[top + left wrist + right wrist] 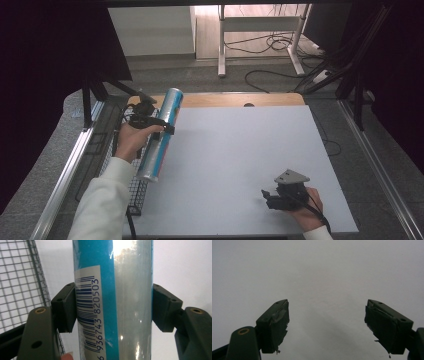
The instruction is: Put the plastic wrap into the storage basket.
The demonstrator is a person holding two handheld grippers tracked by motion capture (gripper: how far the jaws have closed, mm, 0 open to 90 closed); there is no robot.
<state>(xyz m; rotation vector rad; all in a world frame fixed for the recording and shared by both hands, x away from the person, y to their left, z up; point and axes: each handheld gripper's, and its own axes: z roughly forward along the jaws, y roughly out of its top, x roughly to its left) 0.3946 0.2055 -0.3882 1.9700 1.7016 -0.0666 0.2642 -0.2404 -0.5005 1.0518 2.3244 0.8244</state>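
A long blue and silvery roll (pixel 161 135) with a barcode label hangs tilted over the table's left edge, lifted off the surface. My left gripper (pixel 159 125) is shut on the middle of the roll (pixel 112 297), its two pads (pixel 65 306) pressing both sides. At the near right of the white table top (pixel 240 155), my right gripper (pixel 270 196) rests low in a hand, a grey three-cornered plate on top. My right gripper (pixel 325 325) stands open, with bare white surface between its jaws.
A black wire mesh basket (pixel 134 187) hangs along the table's left edge, beneath the roll; its grid (pixel 22 285) lies behind the roll. A wooden strip (pixel 235 99) borders the far edge. Metal rails flank the table, with cables on the floor beyond.
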